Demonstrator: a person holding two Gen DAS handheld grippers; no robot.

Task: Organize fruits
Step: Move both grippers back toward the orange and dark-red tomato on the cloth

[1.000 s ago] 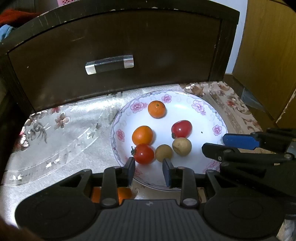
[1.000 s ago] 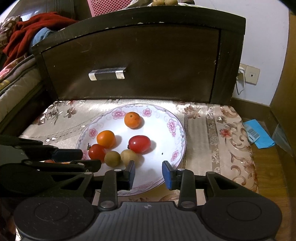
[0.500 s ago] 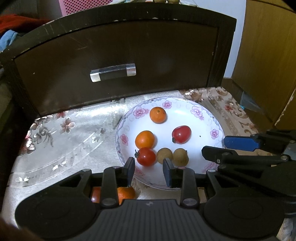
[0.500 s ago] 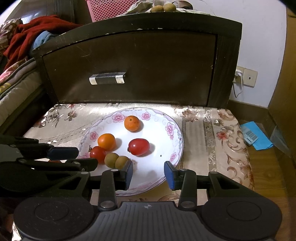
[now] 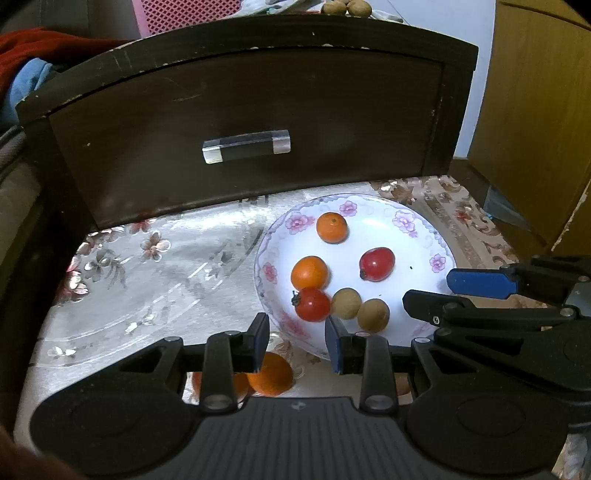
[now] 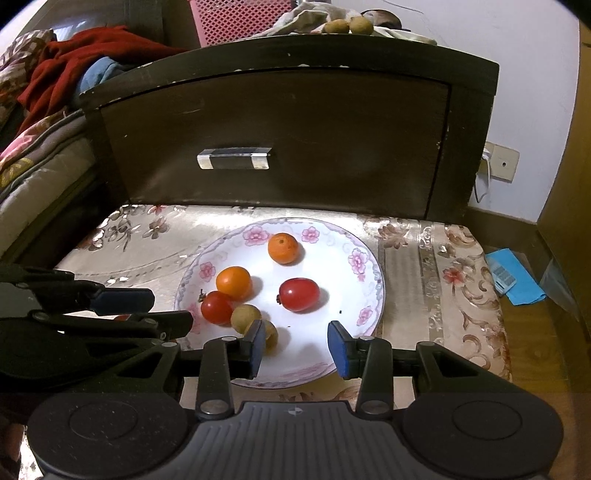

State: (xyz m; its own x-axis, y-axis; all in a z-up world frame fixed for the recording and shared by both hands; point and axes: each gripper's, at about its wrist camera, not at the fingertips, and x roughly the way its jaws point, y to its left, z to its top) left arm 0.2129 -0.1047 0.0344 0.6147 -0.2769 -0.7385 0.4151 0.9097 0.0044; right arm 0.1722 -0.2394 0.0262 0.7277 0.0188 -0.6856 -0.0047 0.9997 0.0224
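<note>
A white floral plate [image 5: 404, 223] [image 6: 357, 258] sits on the patterned cloth. It holds two oranges [image 5: 331, 228] [image 5: 309, 273], an oblong red tomato [image 5: 377, 264], a round red tomato [image 5: 313, 304] and two brown longans [image 5: 346, 303] [image 5: 373, 315]. My left gripper [image 5: 295, 343] hovers open at the plate's near-left rim with nothing between its fingers. Another orange fruit [image 5: 271, 374] lies on the cloth under it, partly hidden. My right gripper [image 6: 297, 345] is open over the plate's near side, empty. Its left finger covers part of one longan [image 6: 272, 334].
A dark drawer front with a clear handle [image 5: 246, 146] rises just behind the plate. More longans [image 6: 349, 25] rest on top of that cabinet. Red clothing [image 6: 62, 70] and bedding lie to the left. A blue item [image 6: 513, 280] is on the floor at the right, beside a wooden cabinet.
Both grippers have drawn back and up a little from the plate, so more of the cabinet top shows. The right jaws widened slightly. The nearer longan has shifted slightly toward the near rim.
</note>
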